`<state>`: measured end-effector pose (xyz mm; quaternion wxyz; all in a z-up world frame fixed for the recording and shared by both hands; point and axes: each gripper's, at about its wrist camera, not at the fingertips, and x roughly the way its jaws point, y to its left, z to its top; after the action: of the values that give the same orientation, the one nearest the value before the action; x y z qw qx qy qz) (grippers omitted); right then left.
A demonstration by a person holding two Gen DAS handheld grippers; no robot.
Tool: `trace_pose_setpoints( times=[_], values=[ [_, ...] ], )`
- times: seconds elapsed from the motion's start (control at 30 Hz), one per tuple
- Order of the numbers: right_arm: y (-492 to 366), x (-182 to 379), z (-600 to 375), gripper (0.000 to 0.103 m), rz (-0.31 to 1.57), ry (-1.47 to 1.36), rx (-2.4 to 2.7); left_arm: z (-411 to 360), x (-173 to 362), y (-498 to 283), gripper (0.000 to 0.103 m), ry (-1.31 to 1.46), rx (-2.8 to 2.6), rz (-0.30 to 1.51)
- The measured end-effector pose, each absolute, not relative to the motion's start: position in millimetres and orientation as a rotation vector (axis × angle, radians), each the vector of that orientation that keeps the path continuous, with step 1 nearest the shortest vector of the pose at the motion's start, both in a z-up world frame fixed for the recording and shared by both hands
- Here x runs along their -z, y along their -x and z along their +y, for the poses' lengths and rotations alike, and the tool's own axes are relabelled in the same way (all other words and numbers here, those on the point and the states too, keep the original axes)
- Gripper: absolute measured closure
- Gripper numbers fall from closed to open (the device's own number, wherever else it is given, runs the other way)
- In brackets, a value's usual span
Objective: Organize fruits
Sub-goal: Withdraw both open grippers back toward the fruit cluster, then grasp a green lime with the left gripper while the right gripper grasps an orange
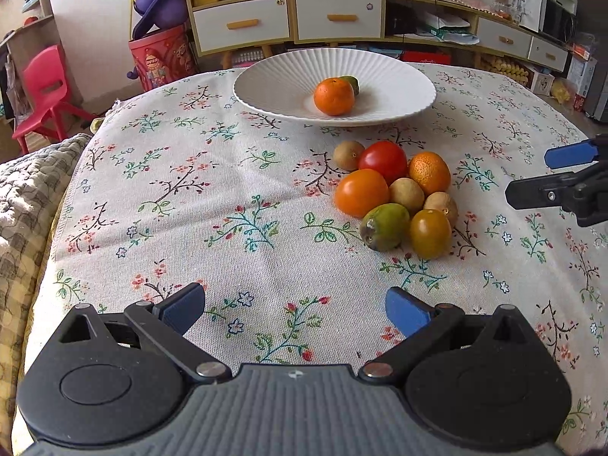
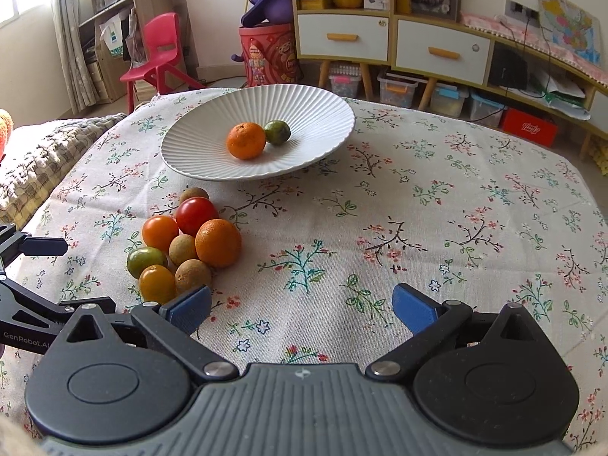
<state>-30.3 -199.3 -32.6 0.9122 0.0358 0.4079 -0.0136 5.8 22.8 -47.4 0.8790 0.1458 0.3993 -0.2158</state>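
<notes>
Left gripper with blue pads spread wide over the floral tablecloth, nothing between them, fruit pile ahead and slightly right, white ribbed plate beyond (holding an orange), right gripper at far right.

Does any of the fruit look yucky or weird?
Yes, one. The green fruit at the near edge of the pile on the tablecloth has a dark brownish patch on its end, like a bruise or a soft spot. The other fruits in the pile and the two in the white bowl look fine.
</notes>
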Motion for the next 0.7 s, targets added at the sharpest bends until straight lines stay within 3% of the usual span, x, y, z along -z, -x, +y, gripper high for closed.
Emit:
trace_pose_setpoints(
  times=[0.2,0.57,0.7],
  values=[
    [27,39,-196,0.001,0.854,-0.041,0.048,23,51,-11,0.018,-0.257,0.476,0.824],
    [15,52,-193,0.002,0.9,0.003,0.072,6,47,-15,0.062,-0.264,0.611,0.79],
    [12,55,-190,0.002,0.909,-0.007,0.064,1,47,-19,0.072,-0.26,0.648,0.787]
  ],
)
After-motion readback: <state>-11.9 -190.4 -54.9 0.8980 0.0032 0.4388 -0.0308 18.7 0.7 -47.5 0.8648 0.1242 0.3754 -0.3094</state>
